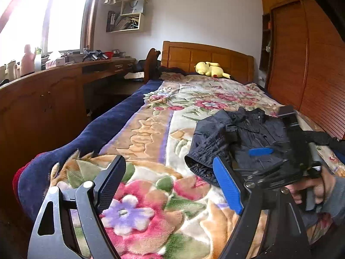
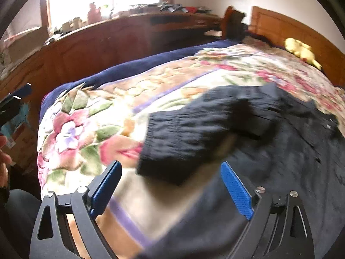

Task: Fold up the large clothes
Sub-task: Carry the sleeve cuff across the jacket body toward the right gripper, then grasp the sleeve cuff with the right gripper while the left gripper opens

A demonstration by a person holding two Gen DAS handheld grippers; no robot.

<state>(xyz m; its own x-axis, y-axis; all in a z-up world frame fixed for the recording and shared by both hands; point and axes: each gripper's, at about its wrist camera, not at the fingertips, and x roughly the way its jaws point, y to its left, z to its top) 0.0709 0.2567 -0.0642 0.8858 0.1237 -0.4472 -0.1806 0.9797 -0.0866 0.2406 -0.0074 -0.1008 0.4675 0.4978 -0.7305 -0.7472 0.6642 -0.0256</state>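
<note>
Dark jacket (image 1: 241, 142) lies crumpled on the floral blanket (image 1: 151, 129), toward the bed's right side. Left gripper (image 1: 172, 181) spread wide, empty. Right gripper (image 2: 170, 185) wide open above the jacket, holding nothing.

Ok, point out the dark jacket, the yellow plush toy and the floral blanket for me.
dark jacket (image 1: 254, 138), left wrist view, on its crumpled body.
yellow plush toy (image 1: 210, 69), left wrist view, on its back.
floral blanket (image 2: 86, 125), right wrist view, on a bare flowered patch.
</note>
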